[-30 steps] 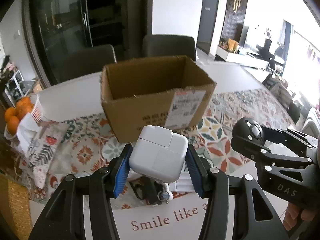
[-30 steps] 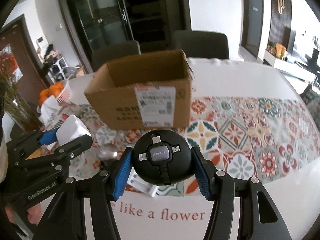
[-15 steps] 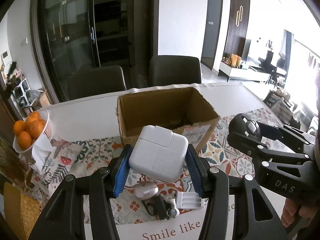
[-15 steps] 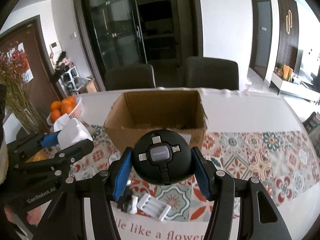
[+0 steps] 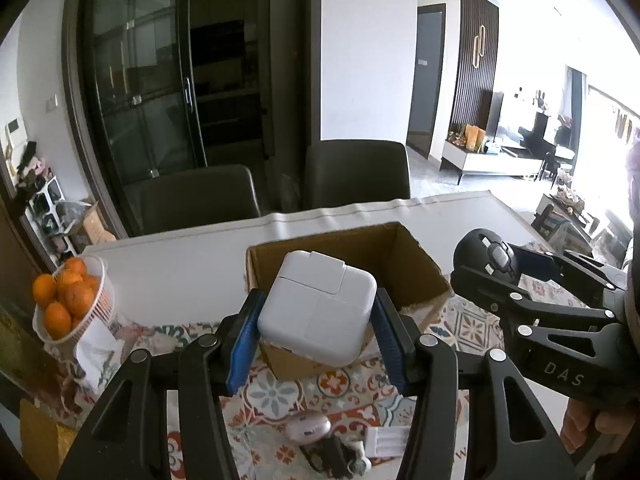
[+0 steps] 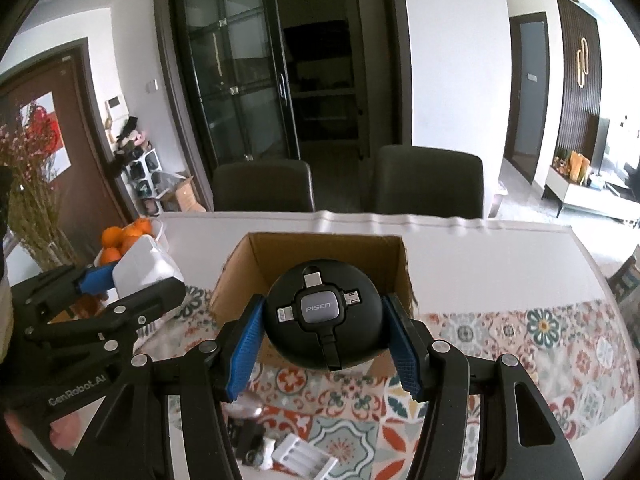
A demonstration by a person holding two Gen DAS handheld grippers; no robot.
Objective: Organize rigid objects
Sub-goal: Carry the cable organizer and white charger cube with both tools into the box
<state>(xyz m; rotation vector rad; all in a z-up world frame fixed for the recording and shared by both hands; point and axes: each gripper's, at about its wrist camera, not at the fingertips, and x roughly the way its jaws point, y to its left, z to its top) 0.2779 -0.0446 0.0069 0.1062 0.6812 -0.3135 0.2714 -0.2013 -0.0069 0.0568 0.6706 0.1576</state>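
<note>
Left tool (image 5: pixel 316 330): blue pads pressed on both sides of a white square power adapter (image 5: pixel 318 306), held clear of the worktop (image 5: pixel 180 268), roughly in front of and above the near wall of the cardboard box (image 5: pixel 416 272). Right tool (image 6: pixel 322 330): pads closed against a round black multi-plug cable reel (image 6: pixel 324 318) marked "PISEN", likewise held in the air over the near edge of the same box. From the left wrist view the right tool with its black reel sits off to the right, a hand (image 5: pixel 588 426) gripping its handle at the frame edge. Below both tools, on the patterned runner (image 6: pixel 540 344): a small pinkish oval case (image 5: pixel 308 426), a small dark item with a white part beside it (too small to identify), and a white ribbed holder (image 6: pixel 304 456), all lying close together and near the box. The box stands upright, top open, interior mostly hidden from this angle. Left of the box, well apart: a white basket of oranges (image 5: pixel 64 300) with white cloth draped under it. Beyond the worktop: two dark chairs (image 6: pixel 428 184) at the far edge, then glass-fronted cabinet doors (image 6: pixel 240 80).
</note>
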